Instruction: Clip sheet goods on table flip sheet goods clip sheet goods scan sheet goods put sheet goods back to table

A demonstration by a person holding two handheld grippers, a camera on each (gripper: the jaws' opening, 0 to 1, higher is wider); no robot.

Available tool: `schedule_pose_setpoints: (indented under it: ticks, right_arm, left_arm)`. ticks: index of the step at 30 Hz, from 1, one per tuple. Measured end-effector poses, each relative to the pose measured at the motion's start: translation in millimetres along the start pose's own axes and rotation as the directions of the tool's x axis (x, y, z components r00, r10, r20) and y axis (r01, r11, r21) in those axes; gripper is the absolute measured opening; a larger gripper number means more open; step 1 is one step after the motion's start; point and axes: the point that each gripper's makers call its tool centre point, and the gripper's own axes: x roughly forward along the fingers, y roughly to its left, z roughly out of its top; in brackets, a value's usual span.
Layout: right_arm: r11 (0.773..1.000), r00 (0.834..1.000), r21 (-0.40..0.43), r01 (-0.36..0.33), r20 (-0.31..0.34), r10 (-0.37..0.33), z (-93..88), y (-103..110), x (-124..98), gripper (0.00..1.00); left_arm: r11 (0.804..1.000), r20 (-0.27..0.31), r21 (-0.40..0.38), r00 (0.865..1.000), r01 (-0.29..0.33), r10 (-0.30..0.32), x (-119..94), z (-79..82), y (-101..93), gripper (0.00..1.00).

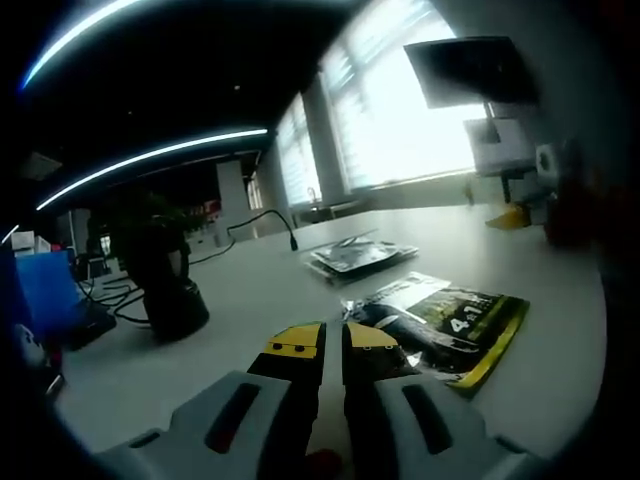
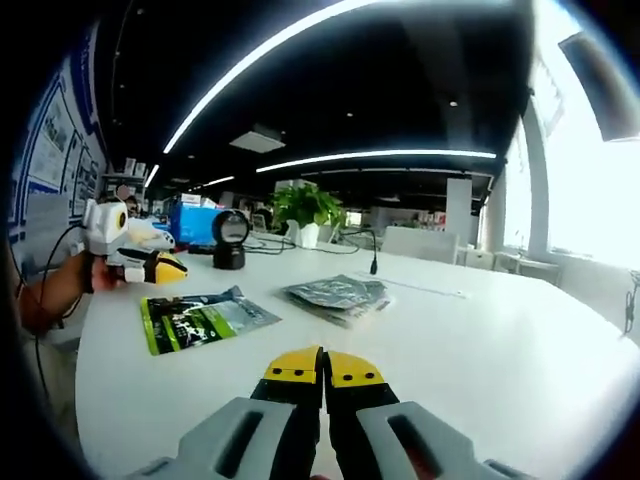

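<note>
Left gripper view: my left gripper [image 1: 333,340] hovers over the white table [image 1: 300,300] with its yellow-tipped jaws pressed together, nothing between them. A green-and-yellow sheet pouch [image 1: 445,328] lies flat just beyond the tips, to their right. Farther back rests a small stack of grey pouches [image 1: 358,256]; a black scanner [image 1: 170,285] stands at left (a black cable trails behind it).

Right gripper view: my right gripper [image 2: 324,368] is likewise closed and empty above the table [image 2: 500,340]. The sheet pouch [image 2: 205,318] lies at left, the grey stack [image 2: 338,294] beyond it. I see the left gripper [image 2: 165,266] held above the pouch, not touching it. The scanner [image 2: 230,240] and a potted plant [image 2: 305,213] stand at the far edge.
</note>
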Motion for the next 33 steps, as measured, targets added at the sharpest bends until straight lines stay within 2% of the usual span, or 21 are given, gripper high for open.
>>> schedule_pose_setpoints:
  ticks: [33]
  right_arm:
    - [1.0,1.0,-0.027,0.003,-0.02,-0.004,-4.5,1.2,0.2,0.0]
  left_arm:
    - [1.0,0.004,0.007,1.0,0.006,-0.006,-0.3,0.0,-0.6,0.0]
